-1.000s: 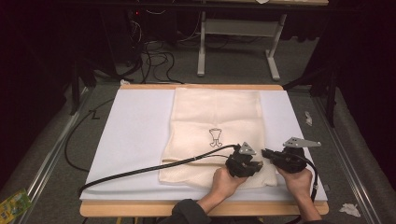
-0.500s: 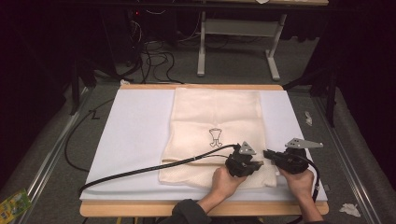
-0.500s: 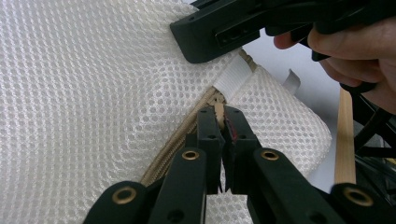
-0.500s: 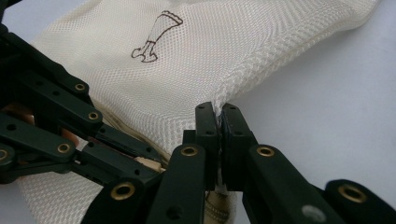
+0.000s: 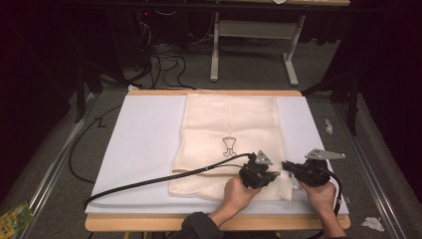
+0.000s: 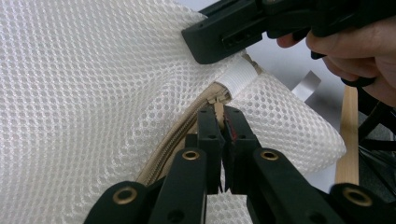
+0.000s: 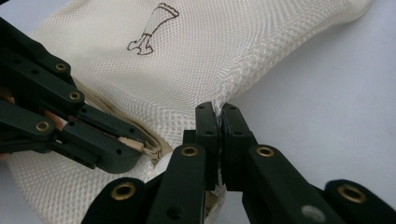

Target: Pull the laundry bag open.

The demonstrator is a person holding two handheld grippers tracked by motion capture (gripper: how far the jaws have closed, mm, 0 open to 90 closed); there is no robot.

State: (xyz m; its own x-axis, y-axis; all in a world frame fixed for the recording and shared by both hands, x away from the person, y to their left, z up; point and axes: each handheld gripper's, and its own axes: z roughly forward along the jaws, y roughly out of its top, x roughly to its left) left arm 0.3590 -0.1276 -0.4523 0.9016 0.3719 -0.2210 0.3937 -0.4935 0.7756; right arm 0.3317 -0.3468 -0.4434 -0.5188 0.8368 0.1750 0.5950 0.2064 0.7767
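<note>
Mesh bag (image 5: 231, 134) flat on tabletop (image 5: 139, 149), near edge. Left gripper (image 6: 219, 112) clamped on zipper pull (image 6: 218, 108), jaws just closed; that detail shows in its own view. Right gripper (image 7: 218, 112) pinches the bag's edge seam (image 7: 243, 74).

I see a cream mesh bag (image 5: 231, 134) with a fine honeycomb weave and a small dark brown line drawing (image 5: 228, 147) printed on it. Its zipper (image 6: 187, 128) is tan, ending at a white ribbed tab (image 6: 239, 77). Both my left tongs (image 6: 219, 114) and right tongs (image 7: 217, 114) are black with brass-coloured rivets. The worktop (image 5: 144, 134) is white on top, with a pale wood edge.
</note>
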